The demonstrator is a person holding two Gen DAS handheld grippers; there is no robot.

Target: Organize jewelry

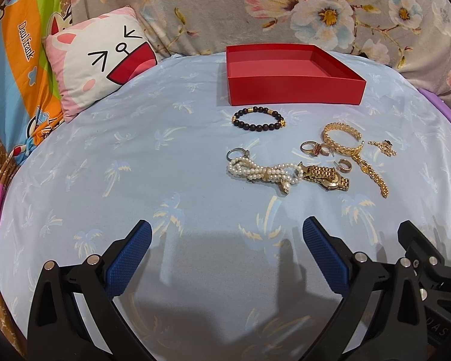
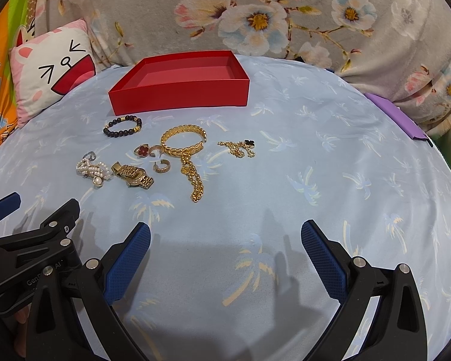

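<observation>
Left gripper (image 1: 227,255) hovers low over the sheet (image 1: 135,156), jaws spread wide, nothing between the pads; same for the right gripper (image 2: 225,255), parked just beside it on the right, both pointing toward the box. Jewelry all sits loose on the sheet, ahead of the grippers and in front of the red box (image 1: 294,90); nothing inside the box that I can see. Count: 1 box, 1 dark bead bracelet (image 1: 258,118) nearest the box, 1 pearl strand (image 1: 264,173) touching 1 gold watch (image 1: 327,179), 1 gold bangle (image 1: 341,138) with 1 gold chain (image 1: 372,174) running off it toward the grippers, 1 small chain with a black clover (image 2: 240,147) set apart on the right, 1 red clover ring (image 2: 142,150), 1 hoop earring (image 2: 162,167), 1 silver ring (image 1: 235,154) at the pearl strand's far end. Other small rings by the bangle too bunched to count. 1 cartoon pillow (image 1: 99,60) at far left.
</observation>
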